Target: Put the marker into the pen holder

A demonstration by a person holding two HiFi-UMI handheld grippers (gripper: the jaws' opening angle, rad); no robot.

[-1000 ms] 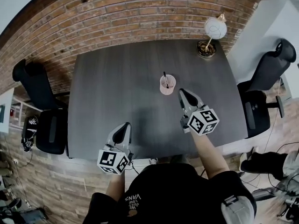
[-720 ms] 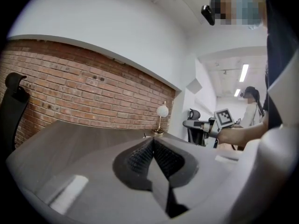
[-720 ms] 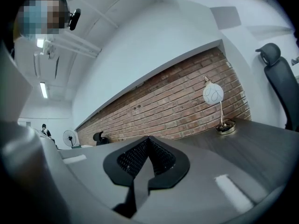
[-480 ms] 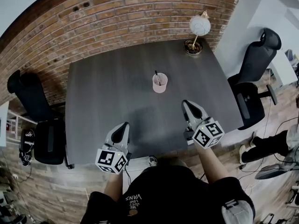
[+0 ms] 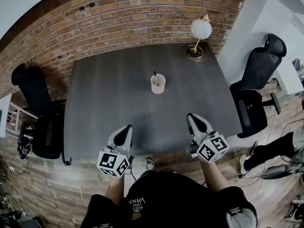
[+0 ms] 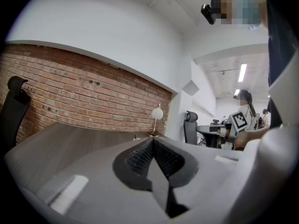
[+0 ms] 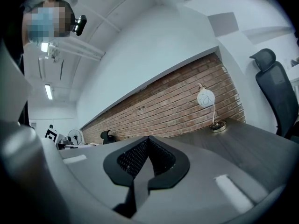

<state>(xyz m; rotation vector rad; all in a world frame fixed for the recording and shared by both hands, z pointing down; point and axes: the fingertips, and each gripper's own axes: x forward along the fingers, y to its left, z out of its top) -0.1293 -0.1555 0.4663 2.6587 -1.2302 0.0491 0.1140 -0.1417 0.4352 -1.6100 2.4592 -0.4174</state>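
Note:
A pale pink pen holder stands upright near the middle of the dark grey table. A black marker leans inside it, tip end sticking out over the rim. My left gripper hangs over the table's near edge at the left, jaws pressed together and empty. My right gripper hovers above the near right part of the table, well short of the holder, also shut with nothing held. In the left gripper view the closed jaws point toward the lamp; in the right gripper view the jaws meet too.
A globe desk lamp on a brass base stands at the table's far right corner by the brick wall. Black office chairs sit at the left and right. The person's shoe shows below the table edge.
Both grippers have drawn back toward the table's near edge, the right one away from the pen holder. The marker stays in the holder. The head view has shifted.

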